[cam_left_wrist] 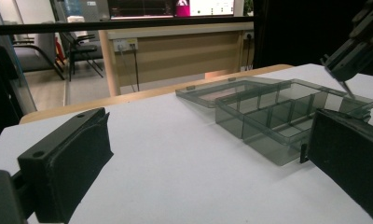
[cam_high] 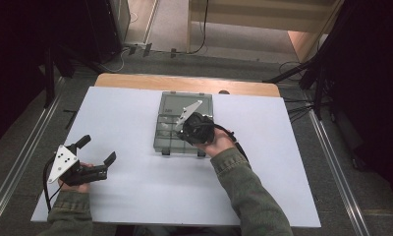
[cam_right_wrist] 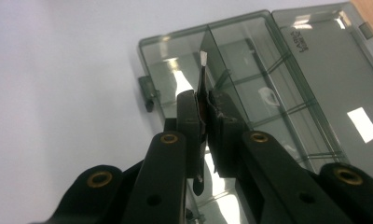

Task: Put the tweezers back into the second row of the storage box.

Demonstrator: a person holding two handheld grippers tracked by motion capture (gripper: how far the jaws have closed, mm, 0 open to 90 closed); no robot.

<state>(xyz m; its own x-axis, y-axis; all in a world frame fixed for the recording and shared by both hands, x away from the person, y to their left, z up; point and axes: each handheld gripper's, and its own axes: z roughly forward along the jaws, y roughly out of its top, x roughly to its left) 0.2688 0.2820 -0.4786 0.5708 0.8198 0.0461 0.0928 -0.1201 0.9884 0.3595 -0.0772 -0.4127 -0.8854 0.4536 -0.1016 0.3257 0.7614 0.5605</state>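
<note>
The right gripper (cam_right_wrist: 204,122) hangs over the open organizer box (cam_high: 183,123), jaws pinched on a thin flat strip (cam_right_wrist: 203,70) (pale-tipped). The left gripper (cam_high: 97,150) rests on the desk (cam_high: 135,187), jaws wide apart and empty.

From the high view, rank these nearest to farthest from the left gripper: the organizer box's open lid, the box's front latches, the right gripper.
From the left gripper, at the table's left front:
1. Front latches, on the box's near edge.
2. Right gripper, over the compartments.
3. Open lid, laid flat at the far side.
</note>
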